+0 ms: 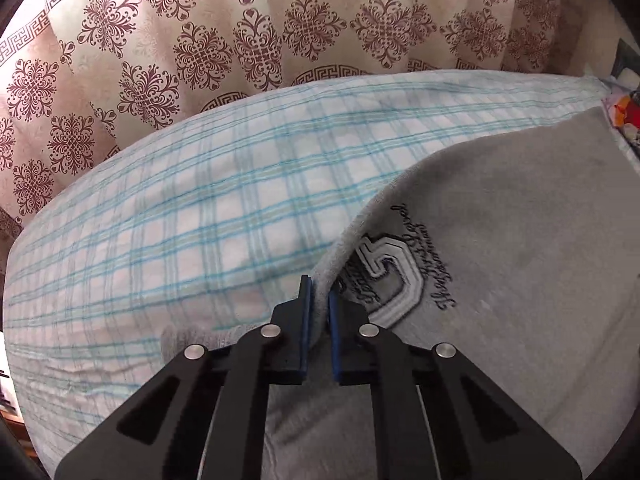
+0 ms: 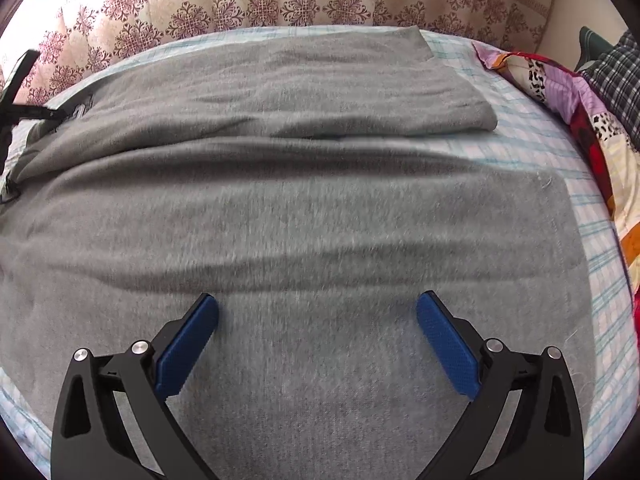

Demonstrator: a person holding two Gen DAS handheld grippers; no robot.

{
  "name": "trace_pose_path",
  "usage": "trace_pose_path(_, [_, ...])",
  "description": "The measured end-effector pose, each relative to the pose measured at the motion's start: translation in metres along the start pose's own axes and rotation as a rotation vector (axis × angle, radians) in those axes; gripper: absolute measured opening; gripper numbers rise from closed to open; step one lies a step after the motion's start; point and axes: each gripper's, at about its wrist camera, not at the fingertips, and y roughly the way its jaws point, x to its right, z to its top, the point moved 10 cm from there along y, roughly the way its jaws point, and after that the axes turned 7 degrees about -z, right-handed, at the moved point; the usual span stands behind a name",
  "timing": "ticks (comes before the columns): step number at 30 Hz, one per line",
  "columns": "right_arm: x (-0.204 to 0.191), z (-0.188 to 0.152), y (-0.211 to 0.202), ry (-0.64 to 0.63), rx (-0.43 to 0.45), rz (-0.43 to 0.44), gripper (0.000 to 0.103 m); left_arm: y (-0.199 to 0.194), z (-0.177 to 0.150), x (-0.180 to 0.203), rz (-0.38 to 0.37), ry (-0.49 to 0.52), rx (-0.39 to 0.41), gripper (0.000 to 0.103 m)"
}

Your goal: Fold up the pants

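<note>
Grey pants [image 1: 520,240]: embroidered emblem [image 1: 390,280] with script lettering beside it. Lettering is upside down and blurred; no word legible. No other text seen.

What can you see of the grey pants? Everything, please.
The grey pants look like soft fleece knit, spread across the checked bedsheet, legs side by side, mildly wrinkled. A grey-white logo patch with script lettering sits near one edge. The left gripper is shut on that edge, lifting a fold. The right gripper is open above the near leg; contact cannot be told.
</note>
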Motion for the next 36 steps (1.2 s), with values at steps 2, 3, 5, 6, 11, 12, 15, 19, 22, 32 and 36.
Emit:
trace_pose_path(2, [0.004,0.011,-0.005,0.005,0.023,-0.006,0.098,-0.011,-0.003,0.005,-0.009,0.005,0.022,0.007])
trace_pose_path(3, [0.005,0.017,-0.007,0.011,0.032,-0.003,0.098,-0.015,-0.005,0.006,-0.007,0.002,0.029,0.007])
trace_pose_path(5, [0.007,0.032,-0.010,0.025,0.046,0.010,0.098,-0.025,-0.010,0.011,-0.014,-0.002,0.047,0.007])
trace_pose_path(6, [0.009,0.039,-0.009,0.036,0.049,0.013,0.098,-0.032,-0.015,0.015,-0.027,-0.005,0.063,0.007])
trace_pose_path(11, [0.016,0.078,0.000,0.114,0.060,0.054,0.098,-0.058,-0.047,0.038,-0.096,-0.006,0.100,0.007])
trace_pose_path(12, [0.017,0.085,0.002,0.125,0.062,0.060,0.098,-0.061,-0.056,0.043,-0.105,0.001,0.099,0.007])
trace_pose_path(15, [0.024,0.106,0.012,0.174,0.062,0.070,0.098,-0.063,-0.079,0.054,-0.124,0.012,0.080,0.007])
trace_pose_path(19, [0.036,0.126,0.027,0.242,0.046,0.082,0.098,-0.072,-0.102,0.062,-0.164,-0.009,0.085,0.007])
trace_pose_path(22, [0.053,0.145,0.038,0.310,0.038,0.095,0.098,-0.077,-0.112,0.067,-0.183,-0.021,0.099,0.007])
trace_pose_path(32, [0.096,0.214,0.090,0.554,0.002,0.187,0.098,-0.103,-0.138,0.084,-0.241,-0.033,0.143,0.007])
trace_pose_path(36, [0.098,0.246,0.114,0.595,-0.017,0.201,0.098,-0.110,-0.145,0.088,-0.247,-0.036,0.148,0.007])
